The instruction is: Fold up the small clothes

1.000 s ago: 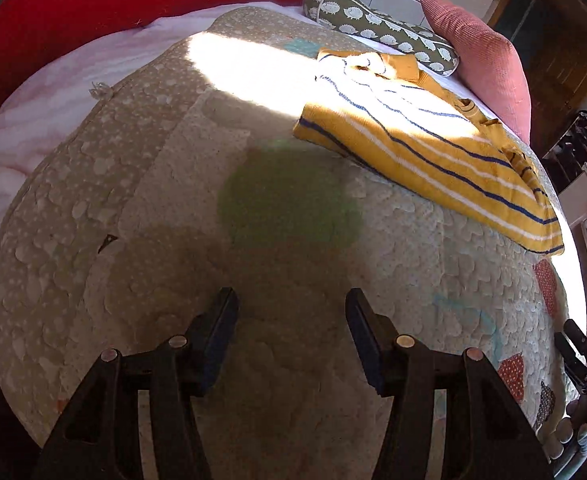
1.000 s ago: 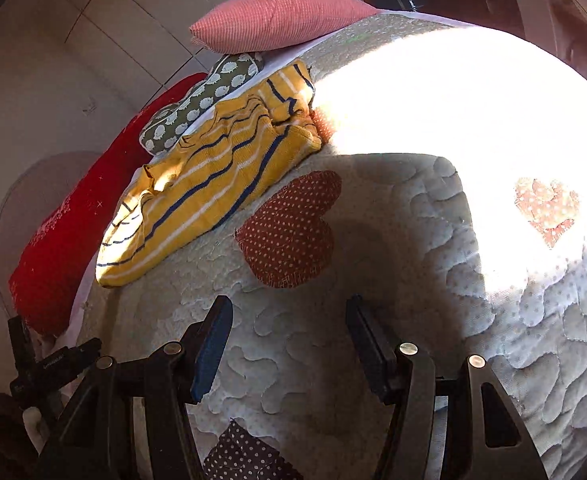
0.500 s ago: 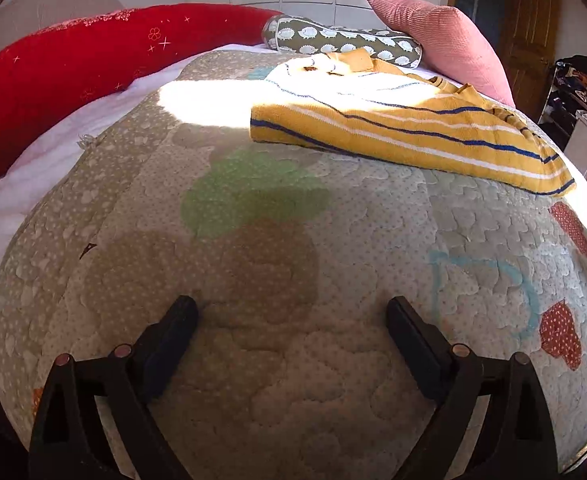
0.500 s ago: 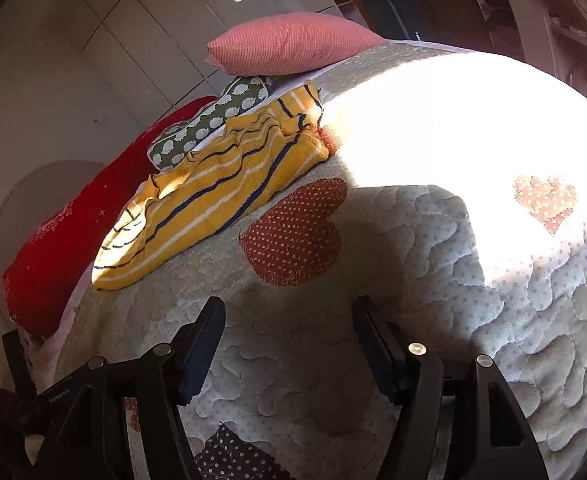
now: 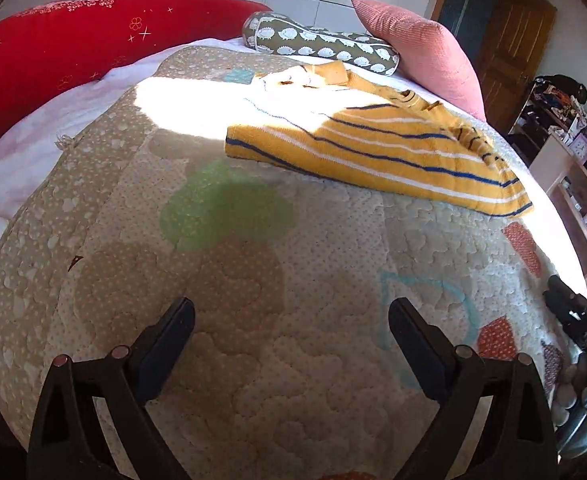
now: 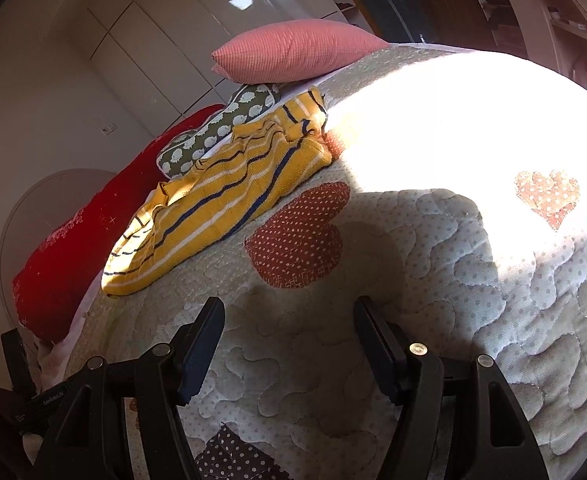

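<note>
The folded striped sweater [image 5: 377,152] is lying near the quilt's [image 5: 253,272] far edge beside the pillows. Both the left gripper [image 5: 291,326], its jaws just widened, and the right gripper [image 6: 289,328] are hovering apart, empty, over bare quilt.

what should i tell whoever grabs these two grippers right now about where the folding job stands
Left gripper: open, nothing between its jaws, which have just been opening, over bare quilt.
Right gripper: open, empty, jaws just opening slightly, above the patchwork heart quilt.
The yellow knit sweater with blue and white stripes lies folded into a compact bundle near the pillows, untouched by either gripper.
Done: that sweater looks folded.
Left: no other small clothes show in either view; check for more, else tidy the bundle.
</note>
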Motion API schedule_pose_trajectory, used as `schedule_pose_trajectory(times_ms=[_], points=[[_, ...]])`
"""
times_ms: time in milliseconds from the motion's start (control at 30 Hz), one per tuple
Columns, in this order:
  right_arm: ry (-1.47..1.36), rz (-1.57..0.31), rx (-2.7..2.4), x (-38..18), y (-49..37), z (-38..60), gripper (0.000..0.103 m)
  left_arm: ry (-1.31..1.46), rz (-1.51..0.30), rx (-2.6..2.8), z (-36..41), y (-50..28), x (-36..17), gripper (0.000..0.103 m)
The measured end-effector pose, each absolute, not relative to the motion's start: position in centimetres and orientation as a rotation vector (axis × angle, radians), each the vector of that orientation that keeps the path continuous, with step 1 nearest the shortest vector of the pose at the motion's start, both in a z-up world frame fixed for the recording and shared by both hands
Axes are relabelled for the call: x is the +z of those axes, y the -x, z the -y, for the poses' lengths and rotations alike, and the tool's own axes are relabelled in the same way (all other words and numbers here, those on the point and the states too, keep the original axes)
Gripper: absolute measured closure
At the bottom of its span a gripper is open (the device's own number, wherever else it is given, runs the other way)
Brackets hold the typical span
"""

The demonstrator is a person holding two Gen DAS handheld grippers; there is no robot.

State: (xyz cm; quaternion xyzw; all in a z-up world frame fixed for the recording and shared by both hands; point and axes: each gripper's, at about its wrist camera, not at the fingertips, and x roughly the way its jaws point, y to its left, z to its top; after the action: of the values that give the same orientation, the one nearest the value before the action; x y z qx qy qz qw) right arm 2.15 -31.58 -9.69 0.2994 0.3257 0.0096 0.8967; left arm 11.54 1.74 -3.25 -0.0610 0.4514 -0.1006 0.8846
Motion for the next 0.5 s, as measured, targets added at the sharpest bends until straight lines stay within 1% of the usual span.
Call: schedule_pose_trajectory(times_ms=[100, 200, 300, 400, 500], points=[[-0.626, -0.758, 0.022, -8.6, -3.4, 31.7, 0.032, 0.165, -0.898, -0.24, -2.8, -13.4, -0.6, 0.006], [-0.702, -0.761, 0.089, -7.5, -5.2, 32.4, 0.032, 0.192, -0.915, -0.254, -3.7, -17.0, -0.2, 0.006], [-0.747, -0.775, 0.137, -7.0, -8.4, 32.8, 0.032, 0.262, -0.955, -0.284, -4.3, -21.2, -1.4, 0.006], [-0.778, -0.826, 0.147, -8.0, -12.6, 32.8, 0.032, 0.436, -1.049, -0.345, -4.9, -25.5, -3.9, 0.006], [-0.885, -0.799, 0.137, -9.0, -15.6, 33.6, 0.032, 0.558, -1.091, -0.37, -4.9, -28.5, -5.9, 0.006]])
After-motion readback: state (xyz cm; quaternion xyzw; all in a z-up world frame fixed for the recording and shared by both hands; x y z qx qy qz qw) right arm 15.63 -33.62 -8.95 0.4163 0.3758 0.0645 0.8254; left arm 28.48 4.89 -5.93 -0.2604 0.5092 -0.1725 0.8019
